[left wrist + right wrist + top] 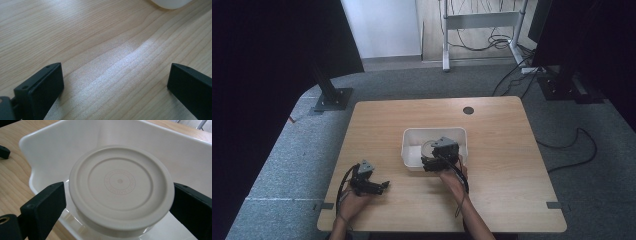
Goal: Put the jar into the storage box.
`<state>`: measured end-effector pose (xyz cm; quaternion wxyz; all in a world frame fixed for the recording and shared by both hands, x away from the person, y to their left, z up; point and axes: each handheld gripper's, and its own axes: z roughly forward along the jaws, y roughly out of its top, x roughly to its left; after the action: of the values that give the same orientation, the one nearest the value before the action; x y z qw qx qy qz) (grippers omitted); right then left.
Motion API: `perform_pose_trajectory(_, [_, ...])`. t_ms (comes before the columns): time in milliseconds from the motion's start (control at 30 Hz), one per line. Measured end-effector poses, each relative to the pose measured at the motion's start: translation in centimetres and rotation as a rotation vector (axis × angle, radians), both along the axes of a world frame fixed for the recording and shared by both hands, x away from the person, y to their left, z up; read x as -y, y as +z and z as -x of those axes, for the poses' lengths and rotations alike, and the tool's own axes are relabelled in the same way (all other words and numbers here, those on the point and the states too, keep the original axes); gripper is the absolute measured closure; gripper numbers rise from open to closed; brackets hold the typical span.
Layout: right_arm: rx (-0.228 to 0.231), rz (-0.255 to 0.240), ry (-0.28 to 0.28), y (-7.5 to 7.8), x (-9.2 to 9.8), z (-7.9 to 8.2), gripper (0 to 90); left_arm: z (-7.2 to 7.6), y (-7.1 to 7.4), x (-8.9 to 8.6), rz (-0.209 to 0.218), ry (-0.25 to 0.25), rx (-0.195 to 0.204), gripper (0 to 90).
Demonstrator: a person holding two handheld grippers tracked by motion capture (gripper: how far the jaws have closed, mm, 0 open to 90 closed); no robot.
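Sitting inside the white plastic bin (160, 147), near the middle of the table (507, 165), is a round container capped with a cream lid (121, 187); its clear lower wall shows just under the lid's rim in the right gripper view. Your right gripper (117, 202) reaches into the bin over its near wall, jaws set on either side of the lid. Whether they press the rim or only flank it, you cannot tell from this angle. What the capped container holds is hidden by the lid.

Your left gripper (115, 82) rests low over bare wood toward the table's near left corner, well apart from the bin, jaws spread wide with nothing between them. A rounded white corner of the bin (171, 3) peeks in at the top edge of its view.
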<state>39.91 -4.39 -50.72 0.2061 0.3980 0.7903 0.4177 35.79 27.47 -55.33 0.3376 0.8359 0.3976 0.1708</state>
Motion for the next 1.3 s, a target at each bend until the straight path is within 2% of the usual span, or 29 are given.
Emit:
perform_pose_trajectory(667, [0.017, -0.009, 0.022, 0.6, 1.6, 1.8, 3.3, 0.0, 0.0, 0.0, 0.003, 0.002, 0.001, 0.5])
perform_pose_trajectory(1000, [0.026, 0.015, 0.042, 0.9, 2.4, 2.7, 3.2, 0.0, 0.0, 0.0, 0.003, 0.002, 0.001, 0.5])
perform_pose_trajectory(1300, [0.025, 0.015, 0.050, 0.9, 3.0, 3.4, 3.1, 0.0, 0.0, 0.0, 0.003, 0.002, 0.001, 0.5])
